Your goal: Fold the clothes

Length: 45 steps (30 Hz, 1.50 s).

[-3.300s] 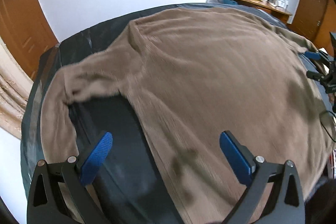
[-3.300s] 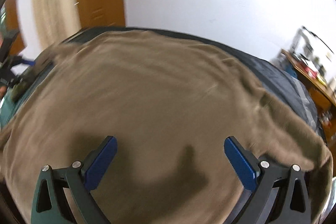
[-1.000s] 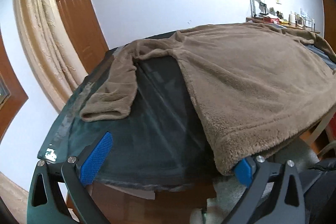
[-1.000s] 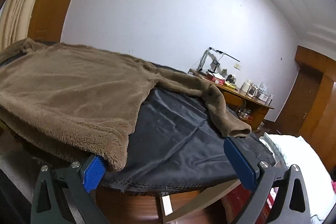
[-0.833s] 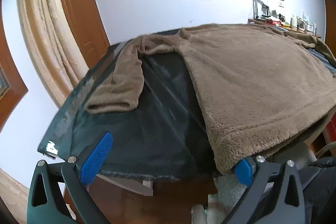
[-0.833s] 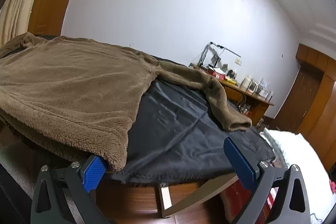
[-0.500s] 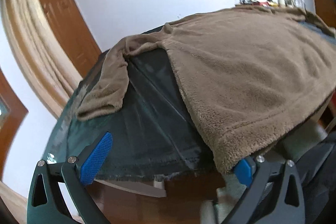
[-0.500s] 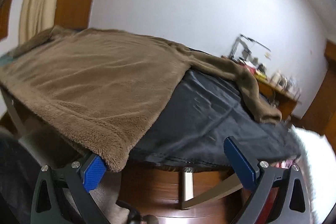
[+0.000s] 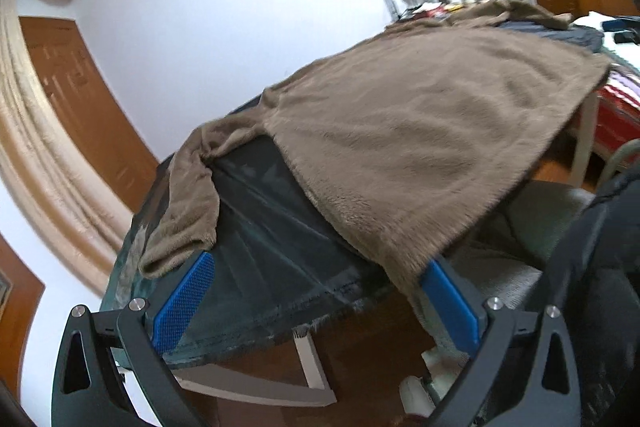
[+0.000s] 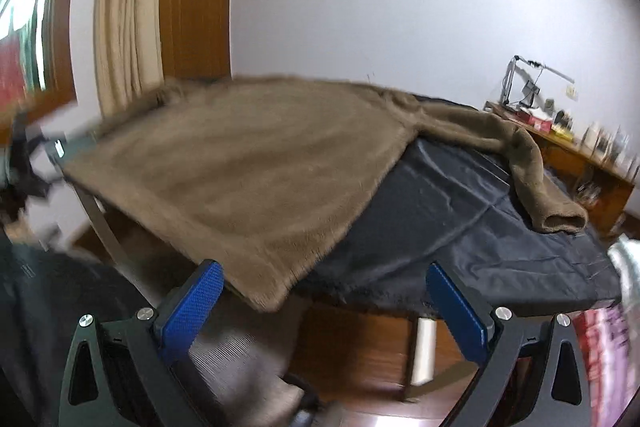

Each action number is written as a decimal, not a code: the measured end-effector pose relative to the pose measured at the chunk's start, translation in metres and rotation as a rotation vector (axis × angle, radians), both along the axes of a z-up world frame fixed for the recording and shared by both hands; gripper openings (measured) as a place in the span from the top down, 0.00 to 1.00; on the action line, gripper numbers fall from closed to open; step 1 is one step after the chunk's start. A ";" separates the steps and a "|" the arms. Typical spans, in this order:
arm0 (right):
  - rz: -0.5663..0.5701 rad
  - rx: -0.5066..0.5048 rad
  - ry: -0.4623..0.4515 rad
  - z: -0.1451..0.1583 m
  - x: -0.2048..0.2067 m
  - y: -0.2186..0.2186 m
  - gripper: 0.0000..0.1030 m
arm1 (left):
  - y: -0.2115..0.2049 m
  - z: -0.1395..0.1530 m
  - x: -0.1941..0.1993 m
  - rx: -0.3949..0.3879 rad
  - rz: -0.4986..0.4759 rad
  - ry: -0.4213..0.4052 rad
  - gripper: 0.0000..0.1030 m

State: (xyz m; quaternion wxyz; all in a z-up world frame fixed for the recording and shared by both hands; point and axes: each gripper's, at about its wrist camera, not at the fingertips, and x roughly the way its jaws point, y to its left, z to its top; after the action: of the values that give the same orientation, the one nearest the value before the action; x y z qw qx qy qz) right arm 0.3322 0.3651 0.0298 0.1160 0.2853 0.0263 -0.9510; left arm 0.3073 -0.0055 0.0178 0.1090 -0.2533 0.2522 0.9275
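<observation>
A brown fleece sweater [image 9: 420,131] lies spread on a table under a dark cloth [image 9: 272,227], its hem overhanging the near edge. My left gripper [image 9: 318,303] is open, low at that edge; the left hem corner [image 9: 404,267] rests against its right pad. One sleeve [image 9: 184,215] lies left of it. In the right wrist view the sweater [image 10: 248,179] shows again, and its right hem corner [image 10: 272,295] hangs between the fingers of my open right gripper [image 10: 324,307], nearer the left pad. The other sleeve [image 10: 532,179] lies on the cloth [image 10: 460,227].
A wooden desk [image 10: 568,147] with a lamp and small items stands at the far wall. A wooden door [image 9: 80,99] and beige curtain [image 10: 128,27] are on the left. A grey chair seat [image 9: 552,211] and a person's dark sleeve [image 9: 600,267] sit close to the table's near side.
Both grippers came down from above the sweater to the table's near edge, staying open. In the last second both views tilted, and the right hem corner slid off the left pad toward the gap.
</observation>
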 end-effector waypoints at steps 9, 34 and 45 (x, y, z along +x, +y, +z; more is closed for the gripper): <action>0.193 0.013 -0.023 0.014 -0.059 -0.069 0.00 | 0.022 0.056 -0.036 0.276 -0.017 -0.031 0.00; 0.314 0.144 -0.233 -0.044 -0.113 -0.054 0.00 | 0.021 -0.021 -0.106 0.305 0.167 -0.271 0.00; 0.337 0.190 -0.193 -0.027 -0.093 -0.093 0.00 | 0.045 -0.002 -0.065 0.185 0.062 -0.189 0.00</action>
State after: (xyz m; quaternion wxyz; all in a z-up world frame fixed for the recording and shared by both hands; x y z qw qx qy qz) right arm 0.2392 0.2723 0.0026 0.2478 0.3763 0.1517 -0.8798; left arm 0.2424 0.0394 0.0158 0.1265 -0.3363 0.1463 0.9217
